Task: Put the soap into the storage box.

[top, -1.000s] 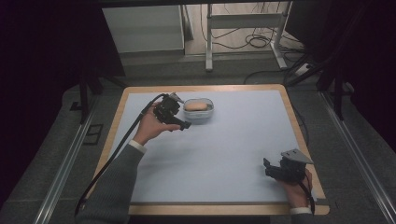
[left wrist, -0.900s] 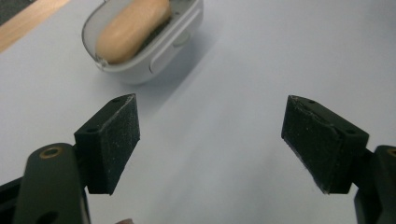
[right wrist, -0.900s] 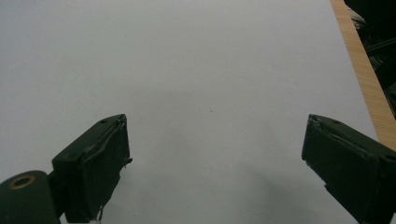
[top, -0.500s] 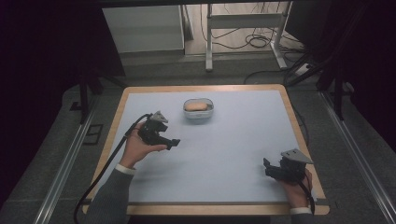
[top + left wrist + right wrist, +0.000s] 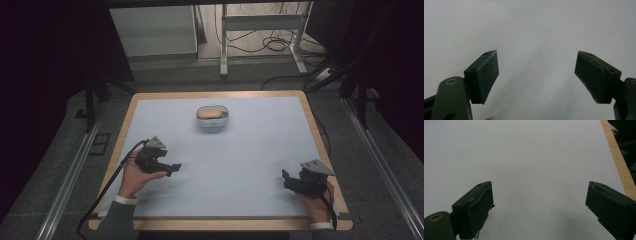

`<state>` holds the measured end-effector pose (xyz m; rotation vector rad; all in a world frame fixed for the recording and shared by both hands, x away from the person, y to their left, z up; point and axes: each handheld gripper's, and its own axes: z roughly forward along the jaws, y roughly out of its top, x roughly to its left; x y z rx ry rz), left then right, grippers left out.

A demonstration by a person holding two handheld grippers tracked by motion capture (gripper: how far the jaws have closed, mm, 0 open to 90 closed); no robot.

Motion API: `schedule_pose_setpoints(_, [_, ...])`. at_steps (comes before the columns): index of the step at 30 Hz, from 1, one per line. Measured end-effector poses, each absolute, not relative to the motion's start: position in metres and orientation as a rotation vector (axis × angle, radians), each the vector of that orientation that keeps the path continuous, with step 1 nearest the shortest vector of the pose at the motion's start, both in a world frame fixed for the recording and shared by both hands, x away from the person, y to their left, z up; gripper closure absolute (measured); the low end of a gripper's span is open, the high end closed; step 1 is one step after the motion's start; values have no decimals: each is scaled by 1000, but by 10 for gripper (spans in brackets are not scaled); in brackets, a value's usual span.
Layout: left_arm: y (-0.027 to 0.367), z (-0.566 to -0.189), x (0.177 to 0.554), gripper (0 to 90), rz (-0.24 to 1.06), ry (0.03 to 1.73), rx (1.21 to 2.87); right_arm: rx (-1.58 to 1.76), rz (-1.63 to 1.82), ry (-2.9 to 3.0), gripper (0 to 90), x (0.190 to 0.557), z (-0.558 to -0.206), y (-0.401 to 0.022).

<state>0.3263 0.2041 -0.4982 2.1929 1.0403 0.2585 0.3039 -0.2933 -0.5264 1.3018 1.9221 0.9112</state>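
My left gripper [image 5: 174,169] hovers low over the near left of the pale table mat [image 5: 250,150], jaws pointing right. In the left gripper view its jaws [image 5: 536,72] stand wide apart over bare mat; they have just been opening a little, with nothing between them. My right gripper [image 5: 286,179] rests at the near right, pointing left. Its jaws [image 5: 539,202] are also spread wide and hold nothing. A small white bowl [image 5: 213,123] sits at the far middle of the mat with a tan, bread-like lump [image 5: 210,113] inside, far from both grippers.
A wooden rim [image 5: 320,135] borders the mat, and it appears at the upper right of the right gripper view [image 5: 619,165]. Beyond the far edge are a dark floor, metal frame legs [image 5: 224,45] and loose cables [image 5: 272,45]. A rail [image 5: 70,175] runs along the left side.
My left hand has drawn back from beside the bowl toward the near left of the table and sunk lower. The right hand has kept still.
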Motion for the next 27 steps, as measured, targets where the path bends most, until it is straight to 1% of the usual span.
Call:
schedule_pose_setpoints(9, [217,-515,318,191,264,1103,2180,1299,905,1925,75,304,-527,-293])
schedule_pose_setpoints(21, [221,-516,316,190,258,1101,2144,1299,911,1924,75,304,-526,-293])
schedule_pose_setpoints(27, [223,-515,313,190,278,1111,2131,1291,915,1922,75,303,-526,-293])
